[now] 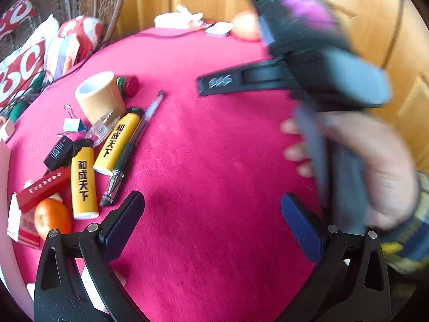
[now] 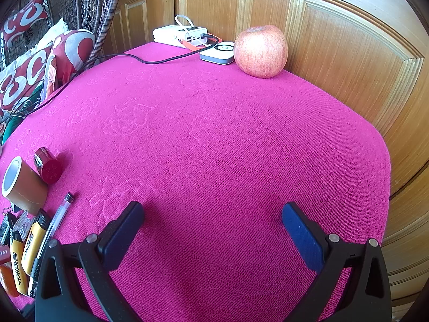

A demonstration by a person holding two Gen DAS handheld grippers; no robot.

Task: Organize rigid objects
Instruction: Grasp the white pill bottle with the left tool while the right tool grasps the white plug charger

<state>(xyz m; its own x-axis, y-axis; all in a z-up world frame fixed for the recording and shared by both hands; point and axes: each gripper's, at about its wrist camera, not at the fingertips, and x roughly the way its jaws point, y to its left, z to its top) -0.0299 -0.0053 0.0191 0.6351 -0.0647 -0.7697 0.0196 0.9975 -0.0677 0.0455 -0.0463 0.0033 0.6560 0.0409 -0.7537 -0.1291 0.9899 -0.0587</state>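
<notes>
A cluster of small items lies on the pink cloth at the left: a tan tape roll (image 1: 99, 96), a red-capped little bottle (image 1: 130, 84), a pen (image 1: 134, 147), two yellow lighters (image 1: 118, 141) (image 1: 83, 182), a binder clip (image 1: 73, 124), a black box (image 1: 57, 153) and a red box (image 1: 43, 187). My left gripper (image 1: 213, 214) hovers open over bare cloth, right of the pen. My right gripper (image 2: 213, 220) is open too, empty, above the cloth's middle; the tape roll (image 2: 24, 185) and pen (image 2: 53, 228) sit to its left. In the left wrist view it is blurred, held by a hand (image 1: 375, 171).
A tangerine (image 1: 52, 218) and a red-white pack (image 1: 21, 225) lie at the near left. An apple (image 2: 260, 51), a white power bank (image 2: 179, 35), a small white device (image 2: 218, 52) and a black cable (image 2: 150, 60) sit at the far edge against wooden doors (image 2: 348, 67). Cushions (image 2: 29, 72) lie left.
</notes>
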